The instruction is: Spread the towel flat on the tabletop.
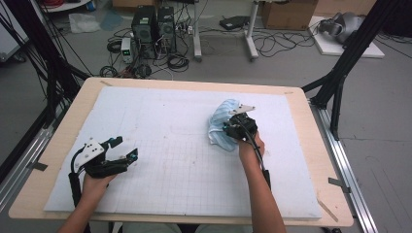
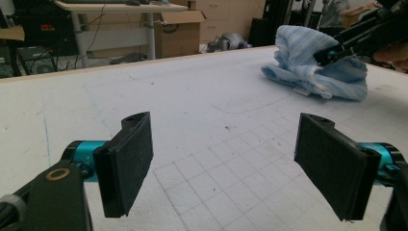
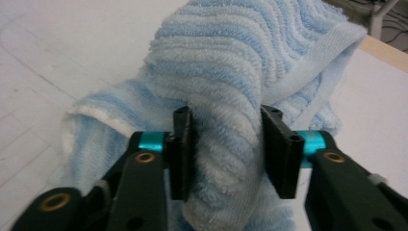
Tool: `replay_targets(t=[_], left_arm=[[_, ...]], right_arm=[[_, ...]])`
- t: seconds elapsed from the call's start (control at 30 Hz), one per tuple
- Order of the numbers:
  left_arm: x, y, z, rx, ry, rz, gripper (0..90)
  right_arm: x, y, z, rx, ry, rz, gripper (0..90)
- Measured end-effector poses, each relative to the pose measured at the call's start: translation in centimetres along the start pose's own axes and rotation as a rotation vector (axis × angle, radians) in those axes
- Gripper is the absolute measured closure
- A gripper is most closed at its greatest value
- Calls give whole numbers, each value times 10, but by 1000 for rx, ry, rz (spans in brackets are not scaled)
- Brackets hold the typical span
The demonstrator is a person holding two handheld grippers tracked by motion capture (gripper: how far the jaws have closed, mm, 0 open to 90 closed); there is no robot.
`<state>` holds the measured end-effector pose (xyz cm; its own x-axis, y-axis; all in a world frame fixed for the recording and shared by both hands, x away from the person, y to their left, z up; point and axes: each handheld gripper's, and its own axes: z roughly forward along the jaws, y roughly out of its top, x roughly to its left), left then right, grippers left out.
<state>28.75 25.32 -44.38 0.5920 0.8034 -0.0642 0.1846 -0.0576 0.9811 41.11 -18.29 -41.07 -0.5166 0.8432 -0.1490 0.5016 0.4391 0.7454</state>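
A crumpled blue towel [image 1: 221,125] lies toward the desk's [image 1: 301,160] far right. The right claw [image 1: 237,127] pinches a thick fold of it, the grasping step. Next comes lifting or spreading. The left claw [image 1: 119,151] waits spread wide near the left edge.

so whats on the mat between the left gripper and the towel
Nothing: in the high view, bare white mat separates the left gripper from the blue towel.

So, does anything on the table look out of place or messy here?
The blue towel lies bunched in a crumpled heap on the white mat, not flat or folded. The right hand-held gripper pinches a thick fold of it. Nothing else stands out.
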Motion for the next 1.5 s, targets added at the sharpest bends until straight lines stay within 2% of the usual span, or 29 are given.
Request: replay_targets(t=[0.07,0.1,0.23,0.3,0.43,0.5,0.53,0.57,0.6,0.63,0.67,0.7,0.8,0.83,0.87,0.93,0.97,1.0,1.03,1.13,1.17,1.2,1.23,1.33,1.37,1.4,1.43,1.47,1.5], left_arm=[[0,0,0,-1,1,-1,216],[0,0,-1,-1,2,-1,216],[1,0,-1,-5,10,-7,216],[1,0,-1,-2,11,-7,217],[2,1,-1,-4,16,-3,217],[2,1,-1,-8,18,-6,218],[2,1,-1,-9,19,-9,218],[2,1,-1,-9,20,-7,218],[2,1,-1,-8,22,-9,218],[3,1,-1,-7,23,-5,218],[3,1,-1,-10,25,-11,218],[4,1,-1,-9,26,-12,218],[5,1,-2,-11,28,-11,218],[5,1,-3,-11,29,-9,218],[5,1,-4,-12,30,-11,218],[6,1,-4,-13,34,-12,218],[6,1,-5,-12,35,-11,218],[6,1,-5,-11,35,-11,218],[6,1,-5,-12,38,-13,218],[5,1,-4,-13,38,-13,219],[5,1,-4,-11,36,-10,218],[4,1,-3,-10,35,-10,218],[4,1,-2,-9,33,-9,218],[3,1,-1,-8,32,-9,219],[3,1,-1,-8,30,-10,219],[3,1,-1,-8,30,-10,219],[4,2,-1,-11,30,-10,219],[4,2,-1,-11,30,-10,219],[4,1,-1,-10,30,-11,219]], right_arm=[[-3,-1,-4,-11,25,19,641],[-6,-2,-11,-37,53,57,652],[-8,-5,-21,-89,90,88,652],[-8,-10,-30,-119,140,112,663],[-4,-11,-35,-138,168,107,672],[0,-10,-36,-151,206,114,677],[3,-9,-36,-169,237,113,679],[11,-5,-37,-202,297,105,680],[11,-5,-37,-202,297,105,680],[20,-2,-39,-249,371,106,680],[20,-2,-39,-249,371,106,680],[27,1,-44,-290,411,99,680],[30,1,-50,-313,406,79,678],[27,-5,-57,-336,403,107,674],[27,-5,-57,-336,403,107,674],[21,-14,-66,-335,368,110,668],[14,-26,-73,-312,318,96,667],[14,-26,-73,-312,318,96,667],[6,-39,-78,-279,298,119,658],[-1,-52,-83,-271,274,134,650],[-6,-62,-87,-261,249,140,640],[-6,-62,-87,-261,249,140,640],[-11,-74,-91,-244,217,145,629],[-16,-85,-95,-230,195,147,629],[-20,-94,-101,-202,164,124,622],[-20,-94,-101,-202,164,124,622],[-24,-99,-107,-159,110,89,609],[-24,-99,-107,-159,110,89,609],[-29,-105,-115,-117,31,75,583]])
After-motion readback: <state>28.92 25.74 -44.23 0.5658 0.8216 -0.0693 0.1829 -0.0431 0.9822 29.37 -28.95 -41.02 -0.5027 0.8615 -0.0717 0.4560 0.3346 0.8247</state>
